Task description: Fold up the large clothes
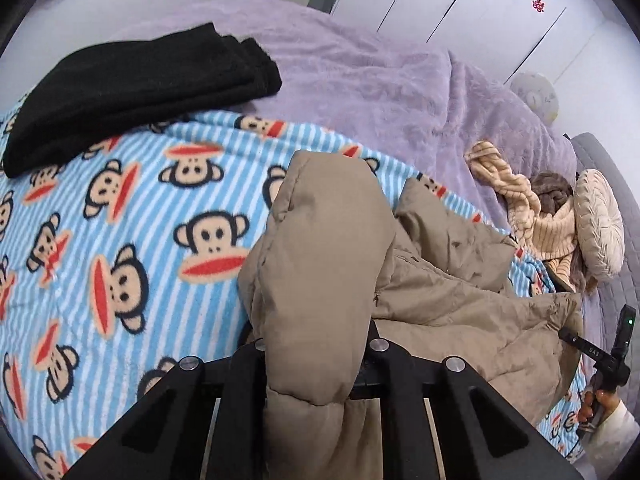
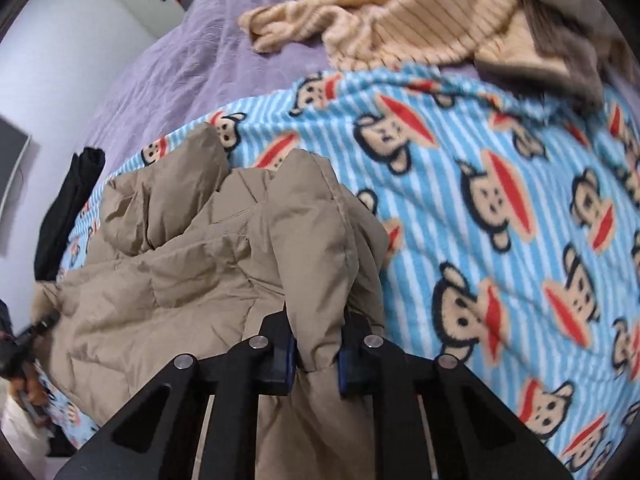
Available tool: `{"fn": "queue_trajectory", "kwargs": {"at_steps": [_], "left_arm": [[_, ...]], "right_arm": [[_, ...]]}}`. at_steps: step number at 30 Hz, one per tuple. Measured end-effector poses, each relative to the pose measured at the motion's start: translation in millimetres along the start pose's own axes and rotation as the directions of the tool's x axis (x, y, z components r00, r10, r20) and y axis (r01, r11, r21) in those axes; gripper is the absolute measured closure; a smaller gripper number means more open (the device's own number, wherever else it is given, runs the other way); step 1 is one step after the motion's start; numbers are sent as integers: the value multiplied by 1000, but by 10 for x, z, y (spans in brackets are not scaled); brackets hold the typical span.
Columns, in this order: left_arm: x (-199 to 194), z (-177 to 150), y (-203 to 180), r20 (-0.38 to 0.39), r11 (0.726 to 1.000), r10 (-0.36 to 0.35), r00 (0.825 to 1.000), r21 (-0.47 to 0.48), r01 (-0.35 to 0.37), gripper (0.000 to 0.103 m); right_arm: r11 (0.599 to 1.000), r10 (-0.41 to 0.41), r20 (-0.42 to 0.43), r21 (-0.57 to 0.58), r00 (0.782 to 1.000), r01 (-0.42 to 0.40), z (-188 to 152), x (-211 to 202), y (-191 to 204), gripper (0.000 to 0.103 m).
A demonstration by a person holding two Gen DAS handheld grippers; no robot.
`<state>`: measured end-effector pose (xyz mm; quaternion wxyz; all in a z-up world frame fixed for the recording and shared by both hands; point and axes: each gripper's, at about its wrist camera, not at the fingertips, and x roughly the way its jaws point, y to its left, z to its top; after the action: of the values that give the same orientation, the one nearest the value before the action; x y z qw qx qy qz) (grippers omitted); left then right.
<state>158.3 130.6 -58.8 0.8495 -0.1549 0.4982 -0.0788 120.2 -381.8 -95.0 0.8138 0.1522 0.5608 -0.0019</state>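
Pinching one tan puffer jacket (image 1: 320, 264): two hand-held grippers, left (image 1: 318, 344), right (image 2: 318, 340) (both clamped); one black folded garment (image 1: 132, 92) apart.

On my right gripper (image 1: 596, 354), seen from my left wrist camera, small pale letters stand on the black arm, too small for me to read surely. Nothing else carries readable text.

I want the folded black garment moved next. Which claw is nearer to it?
Left. The left claw grips the tan jacket on the side where the black garment lies; the right claw grips the jacket's opposite end.
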Motion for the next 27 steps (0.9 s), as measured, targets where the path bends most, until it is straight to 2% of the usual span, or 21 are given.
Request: {"fn": "queue_trajectory", "kwargs": {"at_steps": [2, 5, 9, 12, 15, 18, 20, 21, 22, 25, 27], "left_arm": [[83, 97, -106, 23, 997, 50, 998, 49, -52, 87], [358, 201, -132, 28, 987, 143, 989, 64, -144, 87], [809, 202, -15, 0, 979, 202, 979, 31, -202, 87], [1036, 132, -32, 8, 971, 233, 972, 58, -233, 86], [1181, 109, -91, 25, 961, 263, 965, 85, -264, 86], [1302, 160, -85, 28, 955, 284, 959, 85, -285, 78], [1348, 205, -79, 27, 949, 306, 952, 74, -307, 67], [1346, 227, -70, 29, 943, 326, 945, 64, -327, 54], [1316, 255, -50, 35, 934, 353, 935, 40, -354, 48], [1090, 303, 16, 51, 936, 353, 934, -12, -353, 48], [813, 313, 40, 93, 940, 341, 935, -26, -340, 48]], "right_arm": [[996, -48, 56, -77, 997, 52, 50, -121, 164, 88], [990, -85, 102, -103, 991, 96, 201, -132, 257, 88], [991, -123, 75, -41, 990, 126, 371, 203, 196, 88], [990, -140, 28, 10, 990, 140, 374, 548, 47, 88], [989, -140, 25, 48, 990, 138, 335, 777, -52, 85], [987, -159, 41, 43, 986, 157, 351, 885, -37, 83], [985, -167, 46, 41, 985, 165, 386, 938, -31, 82], [985, -171, 45, 44, 984, 169, 411, 965, -35, 80], [984, -176, 45, 47, 983, 174, 429, 977, -29, 79], [978, -194, 21, 77, 981, 192, 516, 1026, -61, 75], [978, -178, 8, 112, 984, 176, 552, 997, -85, 74]]}}
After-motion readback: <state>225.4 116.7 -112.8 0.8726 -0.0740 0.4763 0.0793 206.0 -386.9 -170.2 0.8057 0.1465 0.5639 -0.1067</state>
